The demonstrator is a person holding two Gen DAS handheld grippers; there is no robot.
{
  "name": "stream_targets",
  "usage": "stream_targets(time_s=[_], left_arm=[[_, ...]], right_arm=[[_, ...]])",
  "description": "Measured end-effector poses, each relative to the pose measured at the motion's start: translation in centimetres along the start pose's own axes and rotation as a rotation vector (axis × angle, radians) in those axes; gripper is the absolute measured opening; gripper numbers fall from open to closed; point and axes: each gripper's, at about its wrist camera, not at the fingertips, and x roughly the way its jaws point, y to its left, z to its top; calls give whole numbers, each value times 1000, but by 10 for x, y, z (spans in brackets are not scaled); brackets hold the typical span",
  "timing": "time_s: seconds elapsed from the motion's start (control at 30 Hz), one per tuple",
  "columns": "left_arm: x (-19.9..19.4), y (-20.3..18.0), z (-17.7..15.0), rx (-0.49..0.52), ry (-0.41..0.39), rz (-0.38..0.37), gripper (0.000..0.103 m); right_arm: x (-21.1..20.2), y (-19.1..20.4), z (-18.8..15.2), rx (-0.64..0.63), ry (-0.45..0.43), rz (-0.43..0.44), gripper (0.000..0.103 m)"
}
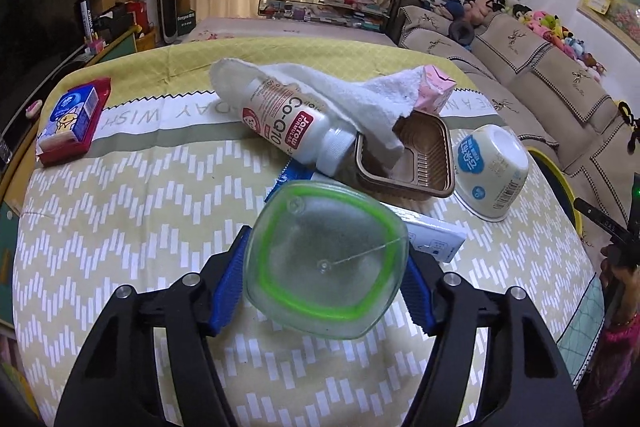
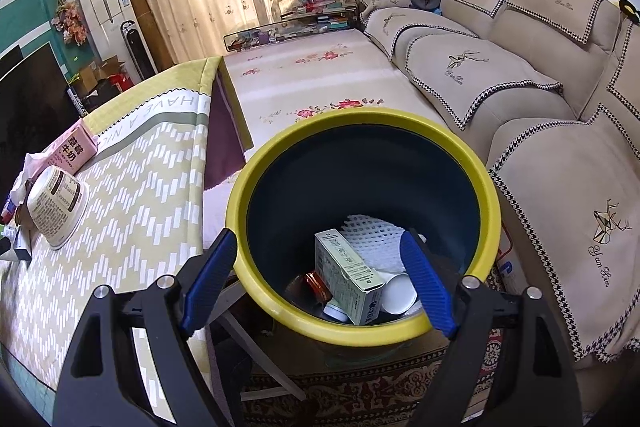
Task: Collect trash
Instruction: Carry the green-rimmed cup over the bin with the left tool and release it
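A clear plastic cup with a green rim lies on its side between the blue pads of my left gripper, and both pads touch its walls. Behind it on the table sit a white Co-Q10 bottle, a crumpled white paper towel, a brown plastic tray, an upturned white paper bowl and a pink milk carton. My right gripper hangs open over the yellow-rimmed bin, which holds a small carton and white foam netting.
A red tray with a blue box sits at the table's far left. A flat white packet lies right of the cup. The bin stands beside the table's right edge, with a beige sofa beyond it.
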Motion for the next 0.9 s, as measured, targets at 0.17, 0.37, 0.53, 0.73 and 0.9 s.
stream_targets(time_s=[0.17, 0.37, 0.53, 0.73, 0.9], left_arm=[[0, -2, 0, 11, -5, -6, 53], [-10, -10, -4, 23, -20, 35, 53], [-35, -32, -10, 61, -48, 67, 53], [-56, -79, -14, 132, -62, 28, 53], [-56, -132, -14, 213, -69, -46, 53]], right_arm=[[-2, 0, -1, 1, 0, 3, 79], [-6, 0, -3, 7, -7, 12, 79], [-15, -4, -6, 17, -16, 23, 79], [-25, -10, -14, 33, -31, 34, 79], [-34, -24, -22, 56, -42, 36, 79]])
